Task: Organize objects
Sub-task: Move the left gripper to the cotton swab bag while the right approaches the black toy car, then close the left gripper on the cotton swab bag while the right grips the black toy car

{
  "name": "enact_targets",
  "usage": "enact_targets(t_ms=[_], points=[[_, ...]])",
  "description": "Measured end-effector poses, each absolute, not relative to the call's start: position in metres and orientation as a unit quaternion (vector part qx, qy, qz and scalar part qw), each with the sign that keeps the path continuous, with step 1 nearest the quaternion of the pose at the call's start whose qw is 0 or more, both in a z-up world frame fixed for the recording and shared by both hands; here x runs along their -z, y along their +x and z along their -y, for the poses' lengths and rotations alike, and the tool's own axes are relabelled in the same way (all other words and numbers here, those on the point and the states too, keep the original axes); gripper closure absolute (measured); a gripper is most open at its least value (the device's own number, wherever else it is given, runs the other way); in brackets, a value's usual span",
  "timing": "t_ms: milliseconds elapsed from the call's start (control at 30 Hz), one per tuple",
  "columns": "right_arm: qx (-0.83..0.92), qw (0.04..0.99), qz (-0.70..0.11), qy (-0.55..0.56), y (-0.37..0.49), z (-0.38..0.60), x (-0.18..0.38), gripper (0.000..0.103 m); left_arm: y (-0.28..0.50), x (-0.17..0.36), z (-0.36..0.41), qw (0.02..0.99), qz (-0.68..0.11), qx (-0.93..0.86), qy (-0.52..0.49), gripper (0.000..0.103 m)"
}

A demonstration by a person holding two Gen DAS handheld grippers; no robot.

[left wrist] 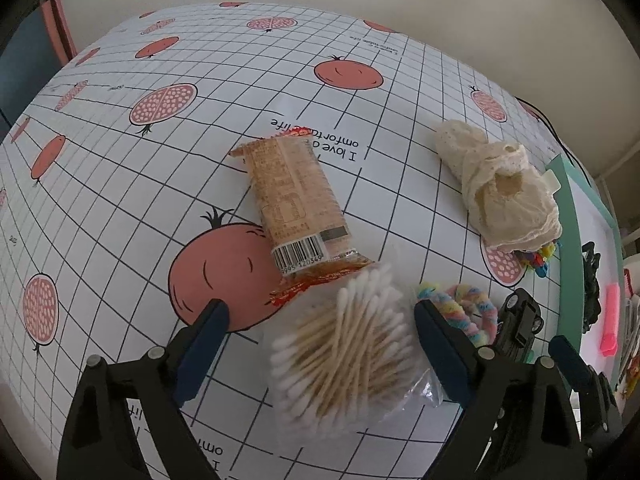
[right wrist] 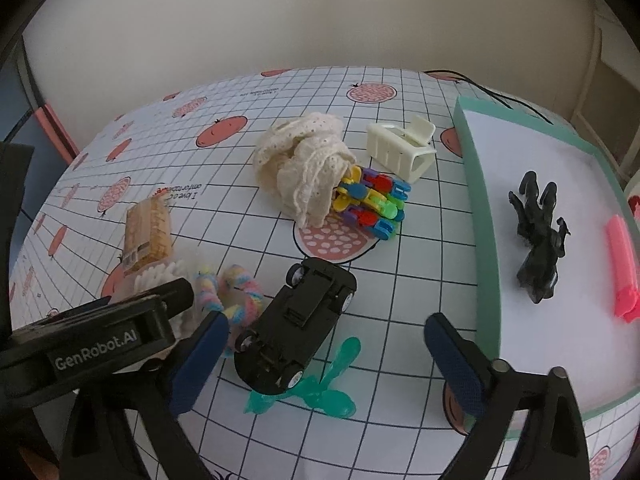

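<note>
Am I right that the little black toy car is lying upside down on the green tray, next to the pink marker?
Not quite. The black toy car is upside down, but it lies on the checked tablecloth, partly over a green plastic piece, not on the green tray. The right wrist view shows this. The pink marker is on the tray.

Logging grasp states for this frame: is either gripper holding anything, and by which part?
Nothing is held. The left gripper is open, its jaws either side of the cotton swab bag. The right gripper is open around the overturned toy car.
</note>
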State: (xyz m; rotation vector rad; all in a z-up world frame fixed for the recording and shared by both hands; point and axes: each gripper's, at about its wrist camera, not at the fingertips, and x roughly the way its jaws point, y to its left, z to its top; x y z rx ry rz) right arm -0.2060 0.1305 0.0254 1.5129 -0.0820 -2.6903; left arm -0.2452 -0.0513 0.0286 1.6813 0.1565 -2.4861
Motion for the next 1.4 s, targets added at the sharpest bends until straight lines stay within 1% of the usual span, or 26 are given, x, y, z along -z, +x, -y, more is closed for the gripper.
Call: enact_targets(t_ms=[100, 167, 233, 467, 500, 633, 800, 1100, 1167, 1200, 1233, 1400], points=[[0.872, 0.025, 0.019, 0.488, -0.205, -0.129, -0.026, 0.013, -0.245, -0.029, 0.051, 0.073, -0.047, 0.825, 0.559, 0.012], [0.873, 0.027, 0.016, 0.487, -0.207, -0.127, -0.026, 0.016, -0.244, -0.029, 0.052, 0.079, -0.043, 0.825, 0.557, 0.018], [0.874, 0.027, 0.014, 0.485, -0.207, -0.125, -0.028, 0.021, -0.244, -0.03, 0.053, 0.084, -0.045, 0.826, 0.556, 0.02], [0.877, 0.031, 0.054, 0.476, -0.206, -0.137, -0.032, 0.027, -0.244, -0.031, 0.057, 0.091, -0.051, 0.826, 0.553, 0.021], [0.878, 0.03, 0.059, 0.473, -0.206, -0.139, -0.033, 0.029, -0.244, -0.031, 0.057, 0.092, -0.051, 0.827, 0.553, 0.021], [0.875, 0.025, 0.062, 0.479, -0.208, -0.144, -0.03, 0.035, -0.242, -0.031, 0.058, 0.096, -0.049, 0.826, 0.553, 0.025], [0.874, 0.027, 0.064, 0.481, -0.21, -0.142, -0.029, 0.039, -0.241, -0.03, 0.057, 0.097, -0.044, 0.827, 0.552, 0.026], [0.866, 0.039, 0.078, 0.493, -0.214, -0.139, -0.021, 0.039, -0.239, -0.03, 0.055, 0.096, -0.036, 0.829, 0.55, 0.026], [0.866, 0.042, 0.08, 0.493, -0.215, -0.138, -0.021, 0.045, -0.239, -0.03, 0.055, 0.097, -0.034, 0.829, 0.549, 0.026], [0.865, 0.046, 0.083, 0.493, -0.215, -0.138, -0.021, 0.051, -0.237, -0.031, 0.054, 0.097, -0.033, 0.829, 0.549, 0.026], [0.864, 0.05, 0.086, 0.493, -0.215, -0.137, -0.022, 0.053, -0.236, -0.031, 0.053, 0.097, -0.033, 0.829, 0.549, 0.026], [0.865, 0.049, 0.082, 0.493, -0.214, -0.134, -0.023, 0.054, -0.236, -0.031, 0.052, 0.097, -0.033, 0.829, 0.549, 0.026]])
